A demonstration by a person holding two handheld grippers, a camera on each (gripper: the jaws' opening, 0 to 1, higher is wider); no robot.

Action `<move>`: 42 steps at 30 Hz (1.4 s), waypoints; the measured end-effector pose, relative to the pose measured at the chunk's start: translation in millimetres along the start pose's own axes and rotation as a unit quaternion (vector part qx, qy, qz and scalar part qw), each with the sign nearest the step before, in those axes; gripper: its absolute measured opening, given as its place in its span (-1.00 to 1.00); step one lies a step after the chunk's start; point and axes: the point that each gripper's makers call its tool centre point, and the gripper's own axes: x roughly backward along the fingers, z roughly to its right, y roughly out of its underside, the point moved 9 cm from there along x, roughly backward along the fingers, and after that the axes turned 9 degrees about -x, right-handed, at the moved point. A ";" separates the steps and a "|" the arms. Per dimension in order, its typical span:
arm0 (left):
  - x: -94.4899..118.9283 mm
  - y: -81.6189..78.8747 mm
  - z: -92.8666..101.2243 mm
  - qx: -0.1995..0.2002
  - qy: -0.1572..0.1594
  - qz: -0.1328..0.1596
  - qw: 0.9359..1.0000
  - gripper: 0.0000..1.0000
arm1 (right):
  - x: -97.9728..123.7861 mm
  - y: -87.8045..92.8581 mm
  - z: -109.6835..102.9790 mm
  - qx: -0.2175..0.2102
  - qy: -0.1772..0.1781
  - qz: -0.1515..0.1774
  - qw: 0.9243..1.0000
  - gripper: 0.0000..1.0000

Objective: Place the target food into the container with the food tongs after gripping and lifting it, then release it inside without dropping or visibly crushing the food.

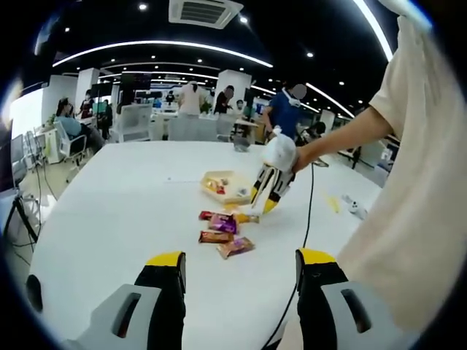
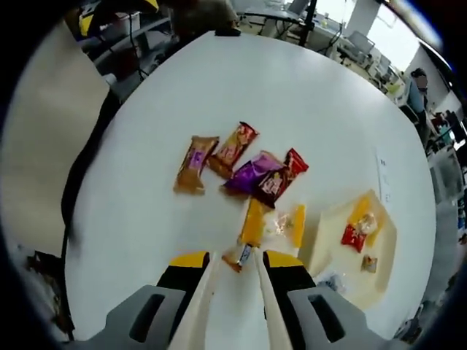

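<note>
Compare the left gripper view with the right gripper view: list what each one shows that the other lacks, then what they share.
Left gripper view alone: the office with its seated people, a ceiling vent, and the right gripper held over the snacks.

Right gripper view alone: the cream food tongs between its jaws, reaching toward an orange packet.

Both: the white table, the snack packets and the shallow container.

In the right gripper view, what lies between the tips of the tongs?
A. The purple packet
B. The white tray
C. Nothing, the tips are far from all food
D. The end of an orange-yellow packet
D: the tongs reach up to the lower end of the orange-yellow packet, while the purple packet lies farther off and the tray is off to the side.
</note>
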 end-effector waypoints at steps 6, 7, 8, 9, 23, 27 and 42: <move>-0.7 -1.0 -2.0 0.004 -0.005 0.000 1.000 0.21 | -3.9 0.4 1.7 0.011 -0.008 0.000 1.000 -0.42; -1.1 -0.9 -2.1 0.004 -0.006 -0.001 1.000 0.21 | -4.9 0.4 2.6 0.013 -0.010 0.000 1.000 -0.41; -1.4 -0.9 -2.0 0.005 -0.006 -0.001 1.000 0.21 | -5.7 0.6 3.2 0.016 -0.010 -0.001 1.000 -0.41; -1.7 -0.9 -1.9 0.005 -0.006 -0.001 1.000 0.21 | -6.5 0.7 3.7 0.019 -0.011 -0.002 1.000 -0.41; -4.8 -3.7 -3.4 0.012 -0.012 0.001 1.000 0.22 | -15.7 0.1 9.3 0.046 -0.026 -0.012 0.999 -0.41; -4.5 -6.2 -6.1 0.011 -0.017 0.002 1.000 0.22 | -19.7 -0.3 12.0 0.050 -0.033 -0.013 0.998 -0.41; -5.2 -2.4 -7.7 0.017 -0.018 -0.004 1.000 0.22 | -28.0 2.7 10.3 0.086 -0.038 -0.033 0.995 -0.41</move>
